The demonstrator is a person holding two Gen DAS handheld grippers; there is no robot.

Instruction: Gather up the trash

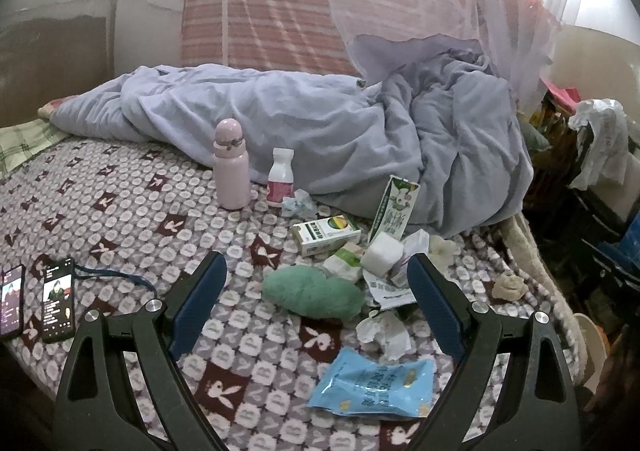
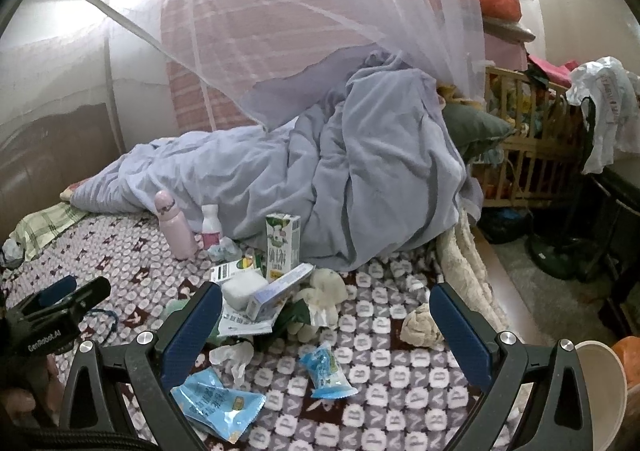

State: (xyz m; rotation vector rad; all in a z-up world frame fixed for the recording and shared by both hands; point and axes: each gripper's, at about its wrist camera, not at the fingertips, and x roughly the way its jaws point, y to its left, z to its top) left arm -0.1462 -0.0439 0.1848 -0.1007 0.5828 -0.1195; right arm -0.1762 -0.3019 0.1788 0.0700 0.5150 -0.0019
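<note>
Patterned bedding covers the bed, with a rumpled lilac quilt heaped along its far edge under a mosquito net. Trash lies in a loose cluster near the bed's right edge: a green-and-white carton standing upright against the quilt, a flat medicine box, a white foam block, crumpled tissue and a blue wrapper nearest the front edge. A pink flask and a small white bottle stand upright, just beside each other, at the quilt's foot.

Only the left wrist view shows two phones lying by the bed's left edge and a green plush cushion in full. Only the right wrist view shows a second, smaller blue wrapper, a wooden crib beyond the right edge, and the left gripper from outside.

The left gripper hangs over the cluster, fingers spread wide, empty. The right gripper is likewise spread apart, holding nothing, above the wrappers.
</note>
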